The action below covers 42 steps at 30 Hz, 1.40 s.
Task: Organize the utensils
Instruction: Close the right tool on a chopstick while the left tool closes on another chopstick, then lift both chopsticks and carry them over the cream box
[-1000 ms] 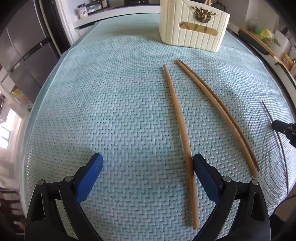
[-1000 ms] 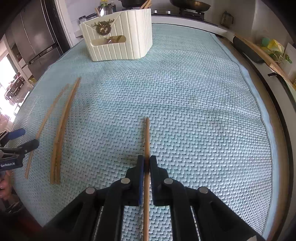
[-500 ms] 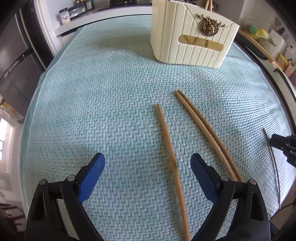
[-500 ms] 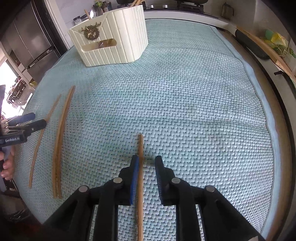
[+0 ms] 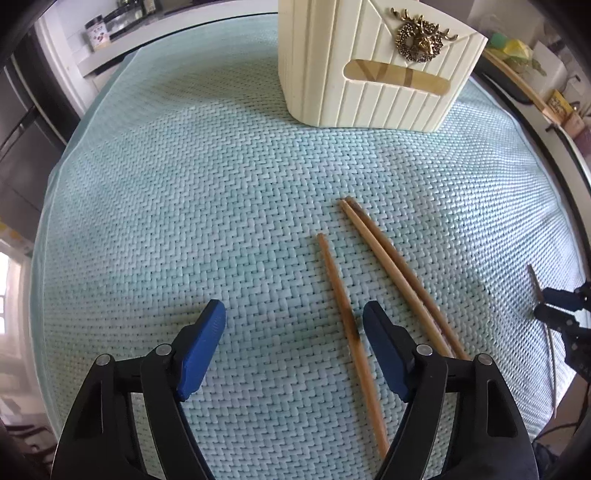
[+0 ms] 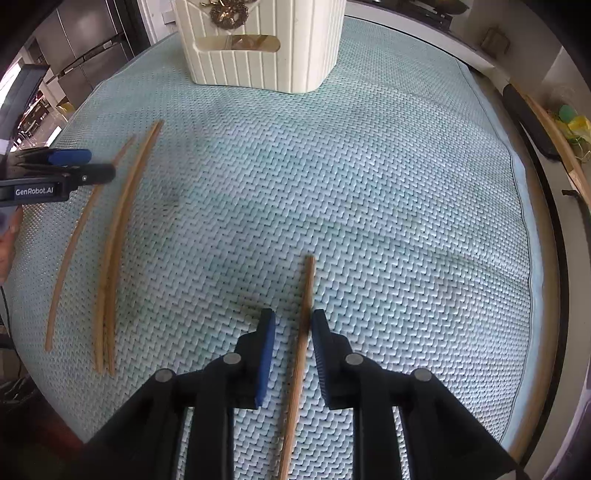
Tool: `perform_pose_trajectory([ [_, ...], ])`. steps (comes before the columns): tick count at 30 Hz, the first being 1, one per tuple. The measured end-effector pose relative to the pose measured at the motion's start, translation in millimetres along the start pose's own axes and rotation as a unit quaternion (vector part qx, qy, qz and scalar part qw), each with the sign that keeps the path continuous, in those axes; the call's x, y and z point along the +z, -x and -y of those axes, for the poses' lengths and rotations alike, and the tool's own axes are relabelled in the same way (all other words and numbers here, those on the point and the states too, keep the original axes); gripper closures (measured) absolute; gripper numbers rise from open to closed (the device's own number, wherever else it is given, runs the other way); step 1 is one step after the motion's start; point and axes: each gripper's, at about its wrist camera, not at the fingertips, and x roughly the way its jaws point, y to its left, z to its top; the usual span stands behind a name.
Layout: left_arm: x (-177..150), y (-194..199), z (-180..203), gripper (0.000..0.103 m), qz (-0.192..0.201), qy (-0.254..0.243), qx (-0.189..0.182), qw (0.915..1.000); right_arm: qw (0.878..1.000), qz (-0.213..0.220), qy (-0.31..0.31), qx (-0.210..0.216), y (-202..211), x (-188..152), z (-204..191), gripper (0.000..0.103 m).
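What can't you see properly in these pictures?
- Inside of the cream ribbed utensil holder: both views cut off its top.
- Near end of the wooden chopstick between the right hand-held gripper fingers: cut off by the bottom edge, right wrist view.
- Small jar on the counter, left wrist view: label too small.

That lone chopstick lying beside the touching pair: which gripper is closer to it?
Left. The left gripper hangs open right over the lone chopstick, which runs between its fingers near the right one. The right gripper is off to the side, straddling another chopstick.
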Motion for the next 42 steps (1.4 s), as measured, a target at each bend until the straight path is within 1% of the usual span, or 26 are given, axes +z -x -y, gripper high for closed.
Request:
perform_pose_trajectory([
  [1,4,0,4,0.033,0.001,-0.005,0.005,1.0000,1.000,-0.002,0.005,0.000,1,-3,-3,0.082],
  [2,6,0,6,0.044,0.001,-0.008,0.006,0.9999,1.000,0.000,0.012,-0.003,1,-4,-4,0.082],
  [3,9,0,8,0.059,0.003,-0.013,0.003,0.9999,1.000,0.001,0.011,-0.002,1,-3,-3,0.082],
  [4,11,1,12,0.069,0.002,-0.018,-0.002,0.9998,1.000,0.002,0.012,-0.001,1,-3,-4,0.084],
  [5,14,1,15,0.091,-0.001,-0.021,-0.011,0.9997,1.000,0.004,0.014,0.002,2,-4,-7,0.090],
  [6,16,1,16,0.096,-0.004,-0.020,-0.019,0.9996,1.000,0.007,0.013,0.004,2,-4,-7,0.096],
  [7,18,1,24,0.096,-0.004,-0.018,-0.021,0.9996,1.000,0.011,0.011,0.010,2,-3,-7,0.097],
  [9,20,1,25,0.099,0.001,-0.018,-0.026,0.9995,1.000,0.019,0.005,0.017,2,1,-2,0.097],
  [11,20,11,23,0.100,0.015,-0.009,-0.037,0.9992,0.999,0.033,-0.005,0.026,4,11,2,0.097],
  [14,21,42,19,0.100,0.054,0.002,-0.044,0.9976,0.996,0.080,-0.024,0.044,28,18,8,0.097],
  [17,23,82,14,0.100,0.100,0.011,-0.051,0.9936,0.988,0.134,-0.042,0.061,60,23,16,0.097],
  [21,21,135,7,0.100,0.160,0.016,-0.063,0.9849,0.975,0.201,-0.056,0.081,107,25,18,0.097],
  [24,15,167,4,0.100,0.199,0.016,-0.070,0.9774,0.964,0.243,-0.061,0.090,140,18,13,0.097],
  [25,12,176,4,0.100,0.210,0.017,-0.074,0.9747,0.961,0.255,-0.062,0.091,146,8,12,0.097],
  [28,-6,198,0,0.100,0.237,0.019,-0.083,0.9677,0.952,0.286,-0.059,0.091,169,1,3,0.097],
  [32,-16,218,-2,0.100,0.269,0.022,-0.090,0.9587,0.943,0.321,-0.048,0.076,193,-6,-9,0.097],
  [35,-17,226,-6,0.100,0.283,0.029,-0.098,0.9536,0.935,0.346,-0.043,0.064,205,-8,-15,0.097],
  [42,-18,244,-13,0.100,0.310,0.040,-0.106,0.9439,0.921,0.383,-0.042,0.051,225,-5,-20,0.097],
])
